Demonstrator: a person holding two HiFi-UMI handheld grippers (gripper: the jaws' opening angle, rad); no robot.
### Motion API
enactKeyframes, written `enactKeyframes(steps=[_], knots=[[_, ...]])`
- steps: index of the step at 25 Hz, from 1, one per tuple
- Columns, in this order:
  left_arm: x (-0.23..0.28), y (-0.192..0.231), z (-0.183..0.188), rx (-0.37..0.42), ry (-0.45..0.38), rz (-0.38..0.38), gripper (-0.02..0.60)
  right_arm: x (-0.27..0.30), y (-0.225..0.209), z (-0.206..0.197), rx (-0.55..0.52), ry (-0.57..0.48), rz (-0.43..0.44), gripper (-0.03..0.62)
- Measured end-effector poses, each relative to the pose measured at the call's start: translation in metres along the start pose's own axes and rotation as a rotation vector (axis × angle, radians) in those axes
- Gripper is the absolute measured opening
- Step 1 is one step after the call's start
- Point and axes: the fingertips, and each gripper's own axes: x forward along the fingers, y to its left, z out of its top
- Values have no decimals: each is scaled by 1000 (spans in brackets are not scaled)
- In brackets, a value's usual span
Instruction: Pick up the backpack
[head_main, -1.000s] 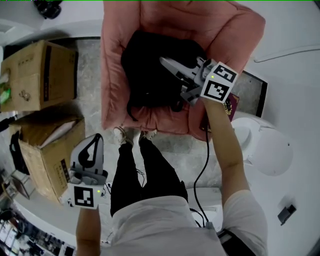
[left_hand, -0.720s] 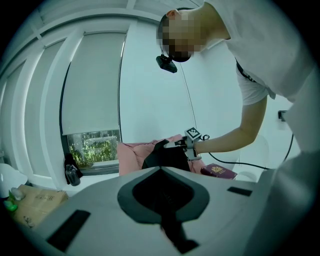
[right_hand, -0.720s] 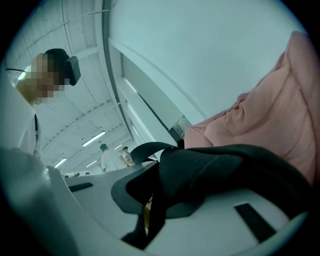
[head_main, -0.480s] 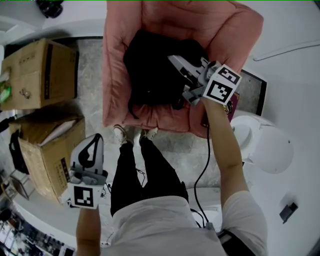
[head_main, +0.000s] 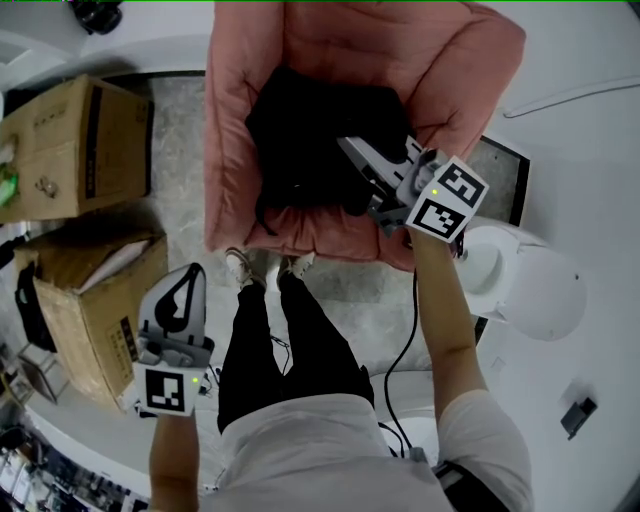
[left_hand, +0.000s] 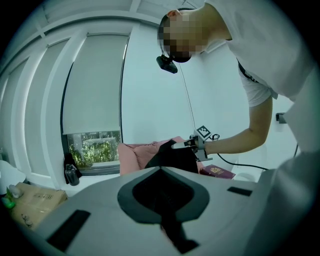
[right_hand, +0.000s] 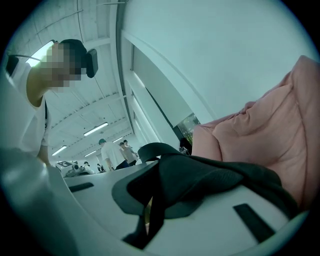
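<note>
A black backpack (head_main: 300, 140) lies on the seat of a pink armchair (head_main: 450, 60). My right gripper (head_main: 348, 148) reaches in from the right, over the backpack's right side. Its jaws have just been closing, and in the right gripper view a fold of the black backpack (right_hand: 220, 175) is pinched between them at the right gripper (right_hand: 159, 159). The left gripper view shows the backpack (left_hand: 175, 156) and the right gripper (left_hand: 182, 145) from afar. My left gripper (head_main: 187, 278) hangs low at the left, away from the chair, shut on nothing (left_hand: 162, 172).
Two cardboard boxes (head_main: 70, 150) (head_main: 95, 300) stand left of the armchair. A white rounded stand (head_main: 530, 290) is at the right, with a black cable (head_main: 405, 340) on the floor. A red booklet (left_hand: 217, 172) lies beside the chair. The person's legs (head_main: 290, 340) stand before it.
The right gripper's jaws closed on the backpack's fabric, and the gripper drew back toward the lower right of the view. The left gripper stayed put.
</note>
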Motion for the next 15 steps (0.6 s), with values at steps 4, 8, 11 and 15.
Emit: enactKeyframes(steps=[4,8,11,15], knots=[[-4,11,4,3,-12,10,17,2,15,4,39,-40,3,34],[-7,21,5,10,-24,15,17,11,31,11,66,-101,-14,34],[-8,28,3,21,-24,16,17,17,39,14,69,-128,-46,34],[-8,38,5,19,-41,31,17,23,46,16,75,-135,-79,34]])
